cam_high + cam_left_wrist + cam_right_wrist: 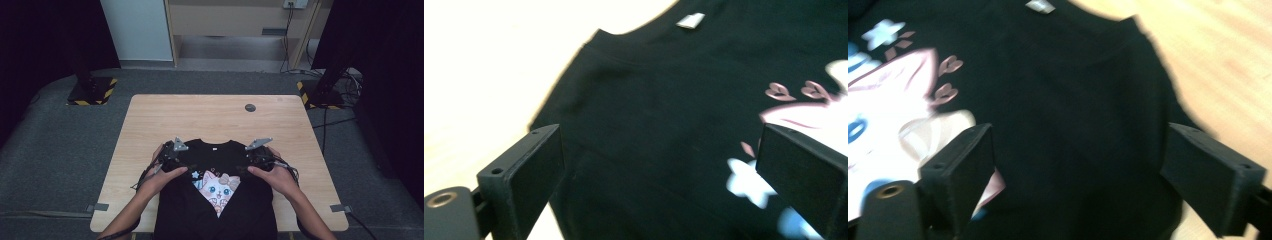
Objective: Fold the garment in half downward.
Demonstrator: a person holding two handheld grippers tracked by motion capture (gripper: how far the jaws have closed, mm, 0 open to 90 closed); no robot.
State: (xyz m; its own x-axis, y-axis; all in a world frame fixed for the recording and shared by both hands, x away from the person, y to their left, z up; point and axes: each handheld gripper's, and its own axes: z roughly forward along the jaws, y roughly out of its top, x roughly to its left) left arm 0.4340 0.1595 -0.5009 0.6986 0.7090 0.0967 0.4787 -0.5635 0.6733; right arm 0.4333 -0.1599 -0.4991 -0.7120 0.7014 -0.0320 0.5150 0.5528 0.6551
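A black T-shirt (pixel 215 159) lies on the wooden table (pixel 200 117), collar away from the person, its sides folded inward so the cat print (pixel 218 189) shows as a wedge. My left gripper (pixel 172 156) hovers over the shirt's left shoulder, my right gripper (pixel 256 156) over the right shoulder. In the left gripper view the left gripper (pixel 659 150) stands open above black cloth (pixel 649 100), with the white neck label (pixel 690 20) ahead. The right gripper (pixel 1078 145) is open too, over the shirt (pixel 1073 100) beside the print (pixel 893 105). Neither holds cloth.
A small round grommet (pixel 250 107) sits in the far part of the table. Two stands with yellow-black bases (pixel 92 91) (pixel 320 95) flank the far corners on grey carpet. Cables (pixel 345 82) trail at the right. Bare wood surrounds the shirt.
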